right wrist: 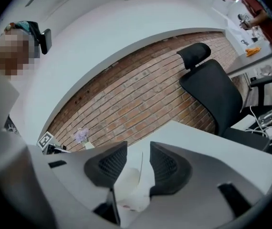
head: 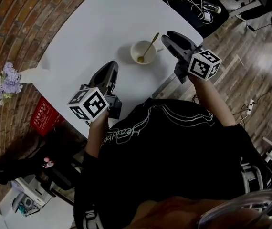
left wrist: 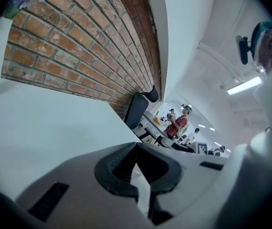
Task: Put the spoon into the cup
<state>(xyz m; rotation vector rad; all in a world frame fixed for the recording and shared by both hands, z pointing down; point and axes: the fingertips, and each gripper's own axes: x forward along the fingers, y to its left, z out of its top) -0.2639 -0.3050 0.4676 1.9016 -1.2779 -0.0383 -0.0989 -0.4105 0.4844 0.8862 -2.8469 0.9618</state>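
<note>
Spoon (head: 149, 46) in cup (head: 132, 49), R gripper (head: 166, 38) fingers released, L gripper (head: 111, 66) fingers clenched, shirt (head: 174, 142) text illegible

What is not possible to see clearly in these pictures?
- Cup, lower part, right gripper view: hidden by the right hand-held gripper.
- Any liquid in the cup, head view: too small to tell.
- Table, near edge, head view: covered by the person.

Black shirt (head: 141, 132): white script, illegible; red box (head: 44, 114): white print, too small; left gripper (head: 111, 67) and right gripper (head: 170, 36) cubes: square coded markers.
</note>
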